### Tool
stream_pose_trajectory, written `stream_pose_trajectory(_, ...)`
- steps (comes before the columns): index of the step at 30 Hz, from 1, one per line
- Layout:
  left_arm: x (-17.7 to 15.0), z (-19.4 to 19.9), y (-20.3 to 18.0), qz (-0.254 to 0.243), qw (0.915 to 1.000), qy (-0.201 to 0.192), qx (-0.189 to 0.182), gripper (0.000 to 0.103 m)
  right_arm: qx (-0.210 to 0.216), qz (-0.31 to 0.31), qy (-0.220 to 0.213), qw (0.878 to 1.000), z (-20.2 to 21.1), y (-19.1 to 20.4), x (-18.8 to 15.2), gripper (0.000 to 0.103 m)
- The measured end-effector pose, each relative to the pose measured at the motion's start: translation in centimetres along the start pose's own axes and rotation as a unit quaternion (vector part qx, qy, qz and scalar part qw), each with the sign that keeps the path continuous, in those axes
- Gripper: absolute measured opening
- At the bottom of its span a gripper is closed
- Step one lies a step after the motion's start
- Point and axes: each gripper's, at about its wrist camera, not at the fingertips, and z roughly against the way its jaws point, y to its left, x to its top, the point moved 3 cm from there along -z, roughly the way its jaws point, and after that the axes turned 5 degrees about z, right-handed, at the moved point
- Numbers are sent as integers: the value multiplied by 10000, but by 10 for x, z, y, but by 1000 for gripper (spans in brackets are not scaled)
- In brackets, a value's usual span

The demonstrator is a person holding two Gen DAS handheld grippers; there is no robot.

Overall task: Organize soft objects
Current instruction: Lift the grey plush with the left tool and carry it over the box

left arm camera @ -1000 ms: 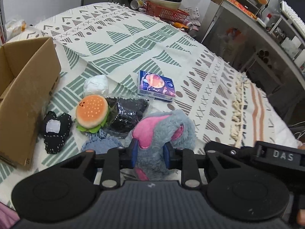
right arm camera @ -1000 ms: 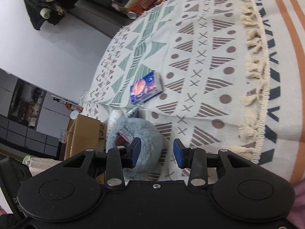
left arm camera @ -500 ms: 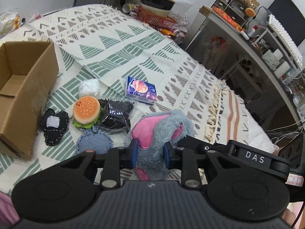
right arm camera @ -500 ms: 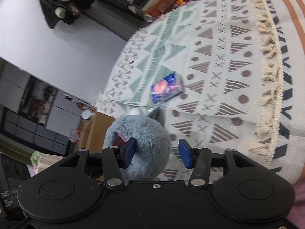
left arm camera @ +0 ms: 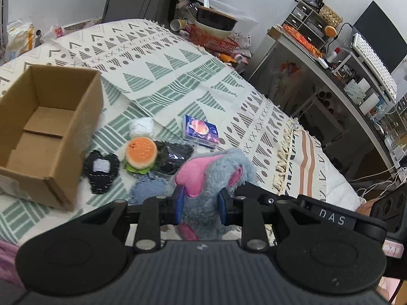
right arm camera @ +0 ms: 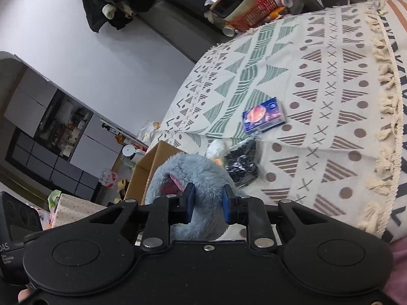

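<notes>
Plush toy [left arm camera: 212, 178]: fluffy, light, squashy; pinched mid-body by left gripper [left arm camera: 199, 204], likewise clamped in right gripper [right arm camera: 207, 204]. Best taken deep into fur; cardboard box [left arm camera: 51, 127] nearby.

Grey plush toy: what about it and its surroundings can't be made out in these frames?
- Grey plush toy: lower body cut off behind left gripper housing, left wrist view.
- Right wrist view: right gripper hides the toy's underside, the toy hides most of the cardboard box.
- Blue packet: print too small to read.
</notes>
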Motion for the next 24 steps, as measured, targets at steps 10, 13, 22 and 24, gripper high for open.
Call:
stream_pose_trajectory(10, 15, 28, 21, -19, 9999, -158, -43, 26, -251, 120, -250, 9993, -2, 46, -8, 20)
stream_pose_trajectory(13, 20, 35, 27, -8, 9997, -224, -57, 26, -307, 127, -316, 9989, -5, 58, -9, 20)
stream_pose_trajectory(22, 41, 56, 50, 111, 9989, -439, -107, 26, -265, 162, -448, 9985, -19, 91, -5, 20)
stream_pose_trajectory(24, 46, 60, 57, 167, 9986, -482, -104, 26, -226, 167, -451, 9986, -24, 99, -4, 20)
